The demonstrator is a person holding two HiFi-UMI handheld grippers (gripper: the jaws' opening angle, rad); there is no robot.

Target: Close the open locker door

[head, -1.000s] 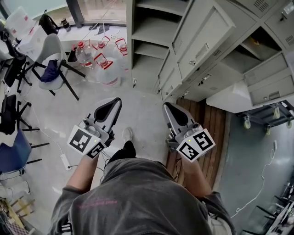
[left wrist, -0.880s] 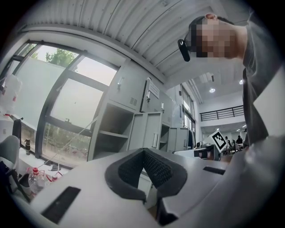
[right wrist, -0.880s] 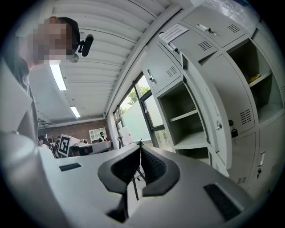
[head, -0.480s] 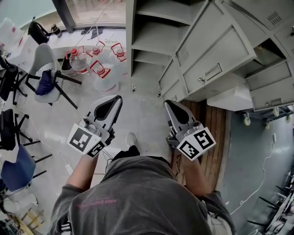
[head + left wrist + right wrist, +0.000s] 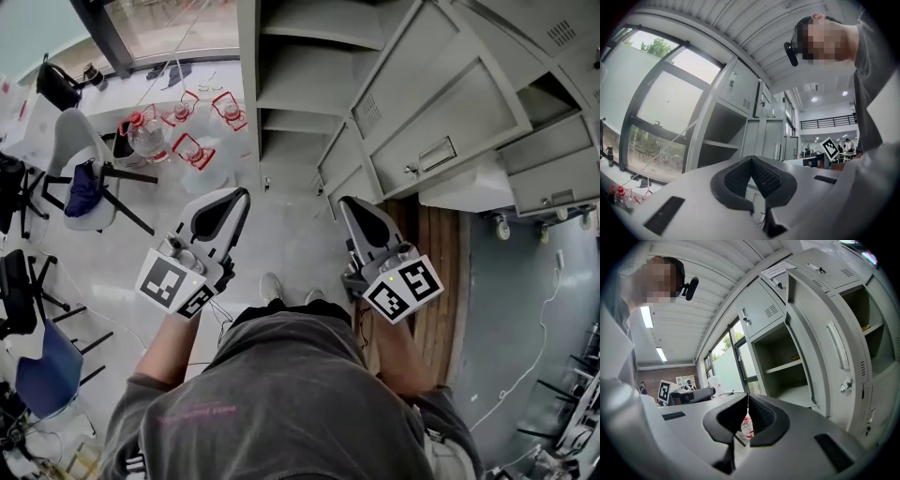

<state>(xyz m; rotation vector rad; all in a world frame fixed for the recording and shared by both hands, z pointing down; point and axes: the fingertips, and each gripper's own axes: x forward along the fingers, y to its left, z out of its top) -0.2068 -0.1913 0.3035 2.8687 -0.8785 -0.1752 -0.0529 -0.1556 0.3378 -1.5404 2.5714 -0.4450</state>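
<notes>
**Door.** Against the frame a second earlier, the door and its locker fill more of the head view. The bottles and the chair have slid toward the upper left. Both grippers keep their places in the frame.

The door is a flat, tall rectangle of matt grey sheet metal. It carries a long bar handle and a small latch below it. Its long axis is upright. It stands swung out from the locker front, ahead and to the right of the right jaws.

**Locker.** The open bay is the same grey metal, box-shaped, with level shelves. It lies straight ahead of the right jaws and ahead and left of the left jaws.

**Right gripper.** The jaws are pressed together, ribbed black pads meeting at the tip, with nothing held. A bottle shows on the floor beyond the slit.

**Left gripper.** The jaws likewise meet at the tip and are empty, pointing level at the lockers.

**Floor.** Pale and smooth below both jaws, with wooden planks to the right of the right jaws.
</notes>
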